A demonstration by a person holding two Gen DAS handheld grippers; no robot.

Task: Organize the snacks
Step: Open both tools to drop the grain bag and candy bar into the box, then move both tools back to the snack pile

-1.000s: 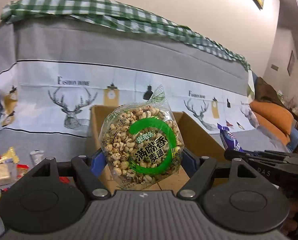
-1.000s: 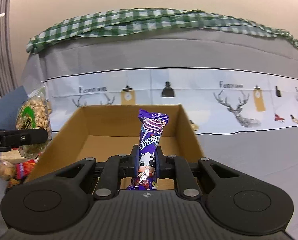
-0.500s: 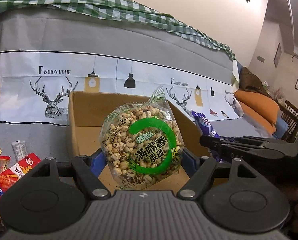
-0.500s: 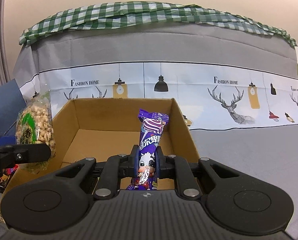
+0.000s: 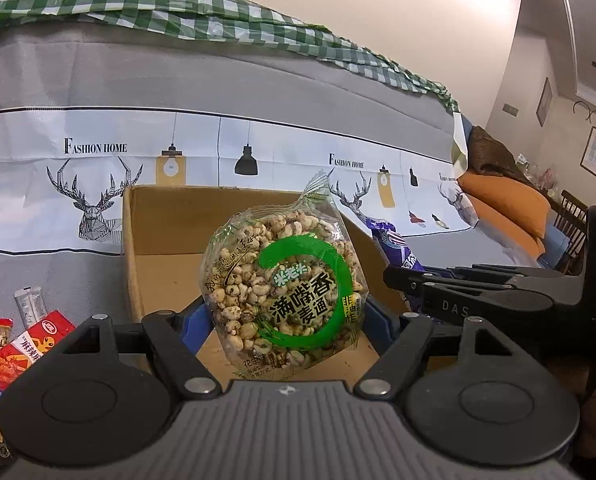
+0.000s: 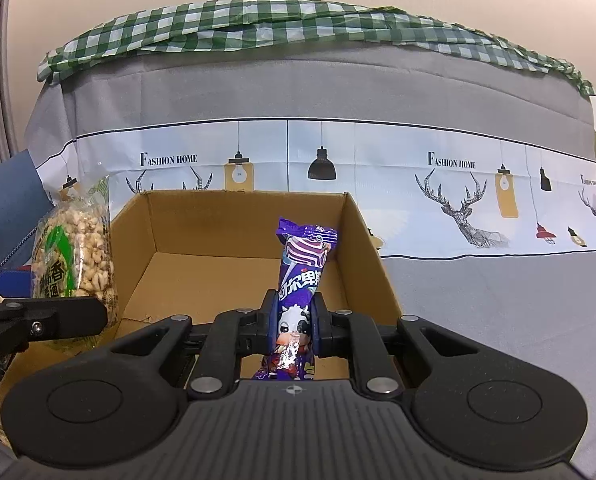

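Note:
My left gripper (image 5: 284,316) is shut on a clear bag of puffed grain with a green ring label (image 5: 286,292), held upright over the open cardboard box (image 5: 166,216). My right gripper (image 6: 294,320) is shut on a purple candy packet with a cow picture (image 6: 301,276), upright over the same box (image 6: 234,216). In the left wrist view the right gripper's side (image 5: 477,296) and the purple packet (image 5: 395,248) show at the box's right wall. In the right wrist view the grain bag (image 6: 74,256) and the left gripper's side (image 6: 38,320) show at the box's left wall.
The box stands on a grey cloth with deer and lamp prints (image 6: 477,280). Several loose snack packets lie left of the box, among them a red one (image 5: 14,356) and small sachets (image 5: 30,304). An orange cushion (image 5: 505,204) lies far right.
Both grippers have moved closer to the box with their snacks, which now hang over its inside. The left gripper has swung right. Both grips are unchanged.

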